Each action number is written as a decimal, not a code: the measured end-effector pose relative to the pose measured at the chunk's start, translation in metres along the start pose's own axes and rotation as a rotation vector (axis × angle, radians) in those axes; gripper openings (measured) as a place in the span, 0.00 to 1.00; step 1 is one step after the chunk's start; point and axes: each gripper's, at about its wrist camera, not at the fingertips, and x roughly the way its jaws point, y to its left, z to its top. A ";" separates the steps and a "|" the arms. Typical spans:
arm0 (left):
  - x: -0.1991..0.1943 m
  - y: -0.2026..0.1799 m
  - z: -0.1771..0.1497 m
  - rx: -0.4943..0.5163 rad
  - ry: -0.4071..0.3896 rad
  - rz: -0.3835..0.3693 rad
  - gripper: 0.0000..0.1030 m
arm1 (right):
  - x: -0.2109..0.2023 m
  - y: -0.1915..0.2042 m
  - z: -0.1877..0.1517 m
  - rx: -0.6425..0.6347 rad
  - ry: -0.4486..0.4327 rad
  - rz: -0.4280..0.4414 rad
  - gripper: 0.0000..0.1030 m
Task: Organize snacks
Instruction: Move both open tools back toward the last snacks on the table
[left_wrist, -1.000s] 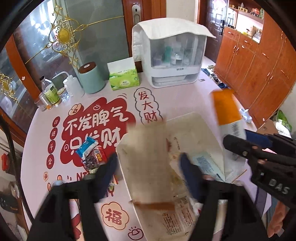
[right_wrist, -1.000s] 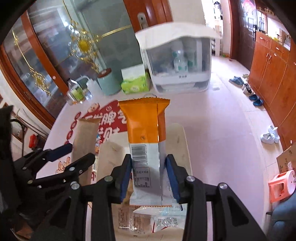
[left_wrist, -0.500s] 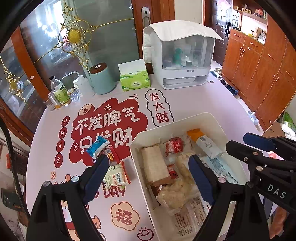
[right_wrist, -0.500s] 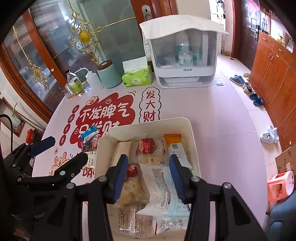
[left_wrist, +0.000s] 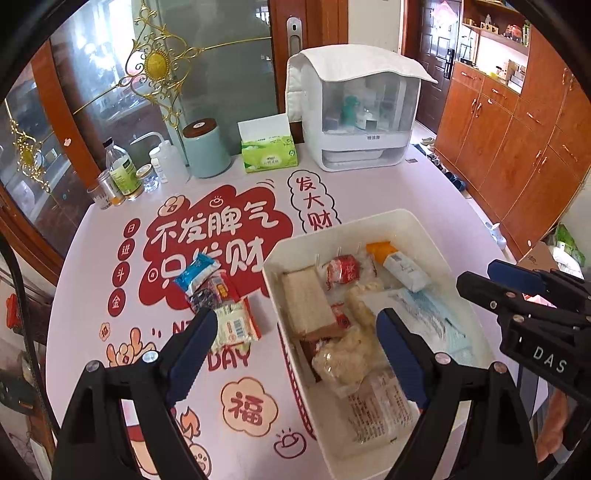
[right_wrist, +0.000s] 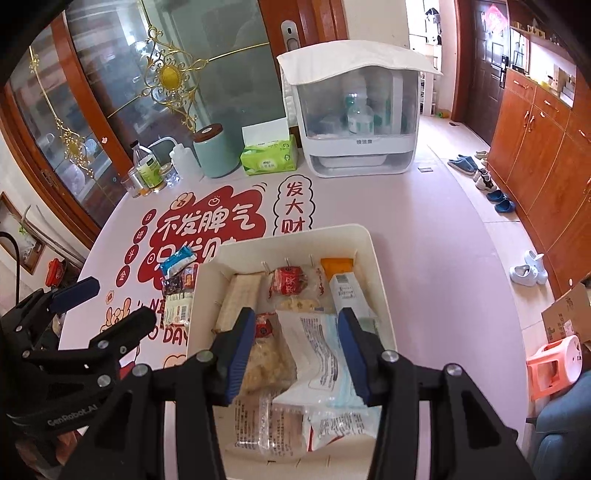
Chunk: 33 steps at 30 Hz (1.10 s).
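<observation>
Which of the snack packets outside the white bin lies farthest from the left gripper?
The blue and white packet. It is at the far end of the little pile on the table, beyond the dark packet and the pale barcode packet, which lies nearest the left gripper.

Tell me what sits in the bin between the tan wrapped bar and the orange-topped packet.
A red round-wrapped snack lies between the tan bar and the orange-topped packet, inside the white bin; the right wrist view shows it best.
</observation>
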 end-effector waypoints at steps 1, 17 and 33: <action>-0.001 0.002 -0.004 0.000 0.002 0.001 0.85 | -0.001 0.001 -0.004 0.000 0.001 -0.003 0.45; -0.037 0.109 -0.069 0.040 0.038 0.160 0.85 | -0.011 0.047 -0.068 -0.067 0.032 -0.005 0.45; -0.084 0.230 0.043 0.378 -0.117 0.356 0.89 | 0.001 0.136 -0.028 -0.091 0.021 0.058 0.46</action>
